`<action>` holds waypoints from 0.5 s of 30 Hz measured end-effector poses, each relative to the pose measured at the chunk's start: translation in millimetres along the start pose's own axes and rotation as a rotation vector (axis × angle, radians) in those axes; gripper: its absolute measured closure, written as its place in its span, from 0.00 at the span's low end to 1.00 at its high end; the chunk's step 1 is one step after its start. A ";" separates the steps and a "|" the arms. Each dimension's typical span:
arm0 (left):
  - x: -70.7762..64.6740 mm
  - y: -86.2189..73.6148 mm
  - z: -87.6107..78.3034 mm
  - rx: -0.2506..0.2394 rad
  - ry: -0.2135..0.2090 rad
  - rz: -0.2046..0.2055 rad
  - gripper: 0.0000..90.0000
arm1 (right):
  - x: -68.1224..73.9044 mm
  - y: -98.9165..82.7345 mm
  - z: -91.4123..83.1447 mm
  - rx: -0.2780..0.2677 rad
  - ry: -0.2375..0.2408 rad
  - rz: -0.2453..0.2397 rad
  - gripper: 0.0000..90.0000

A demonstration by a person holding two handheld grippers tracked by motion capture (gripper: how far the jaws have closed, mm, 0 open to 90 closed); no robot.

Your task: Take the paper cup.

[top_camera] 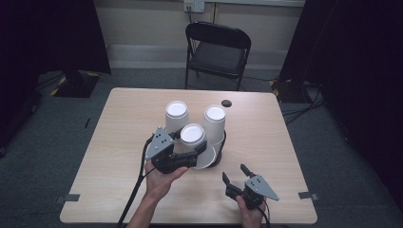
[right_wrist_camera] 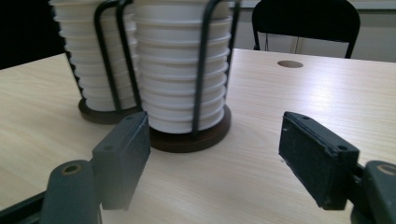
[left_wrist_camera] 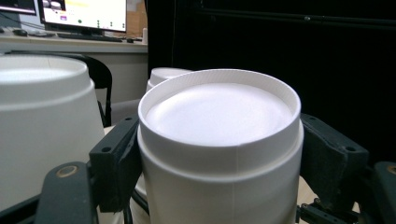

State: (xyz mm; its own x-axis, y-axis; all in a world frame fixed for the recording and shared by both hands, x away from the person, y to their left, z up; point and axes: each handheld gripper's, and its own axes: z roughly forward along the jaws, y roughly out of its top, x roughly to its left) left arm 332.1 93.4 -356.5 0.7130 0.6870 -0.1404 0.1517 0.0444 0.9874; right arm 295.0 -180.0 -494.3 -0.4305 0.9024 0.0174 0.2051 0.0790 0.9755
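Note:
Three stacks of upside-down white cups stand in a black wire rack (top_camera: 222, 142) in the middle of the table (top_camera: 119, 142). My left gripper (top_camera: 190, 143) is shut on the top cup (top_camera: 193, 134) of the front stack, one jaw on each side just under its base. In the left gripper view the held cup (left_wrist_camera: 219, 140) sits between both black pads (left_wrist_camera: 114, 161), with a second stack (left_wrist_camera: 42, 126) to its left and a third (left_wrist_camera: 166, 74) behind. My right gripper (top_camera: 234, 172) is open and holds nothing, near the front right of the table. Its view looks at the ribbed stacks (right_wrist_camera: 182, 70) on dark round bases (right_wrist_camera: 187, 137).
A black folding chair (top_camera: 216, 52) stands beyond the far table edge. A small dark round hole (top_camera: 226, 102) lies in the tabletop behind the cups. Dark curtains hang on both sides of the room. A lit monitor (left_wrist_camera: 84, 14) sits on a desk in the background.

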 end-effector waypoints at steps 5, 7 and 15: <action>2.1 -12.4 -0.7 0.024 -0.007 -0.041 0.25 | 14.6 0.9 -1.0 -0.019 0.077 -0.022 0.27; 3.1 -16.2 -2.2 0.028 -0.011 -0.055 0.25 | 19.8 1.4 -1.2 -0.021 0.105 -0.029 0.27; 5.8 -34.7 -8.5 0.055 -0.019 -0.131 0.25 | 33.5 2.1 -2.3 -0.053 0.187 -0.026 0.35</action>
State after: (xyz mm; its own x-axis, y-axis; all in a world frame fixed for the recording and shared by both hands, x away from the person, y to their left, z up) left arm 325.1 102.0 -391.0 0.6975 0.6637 -0.2700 0.2811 0.0932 0.9551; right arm 278.9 -150.6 -491.1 -0.5917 0.8057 0.0280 0.1475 0.0740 0.9863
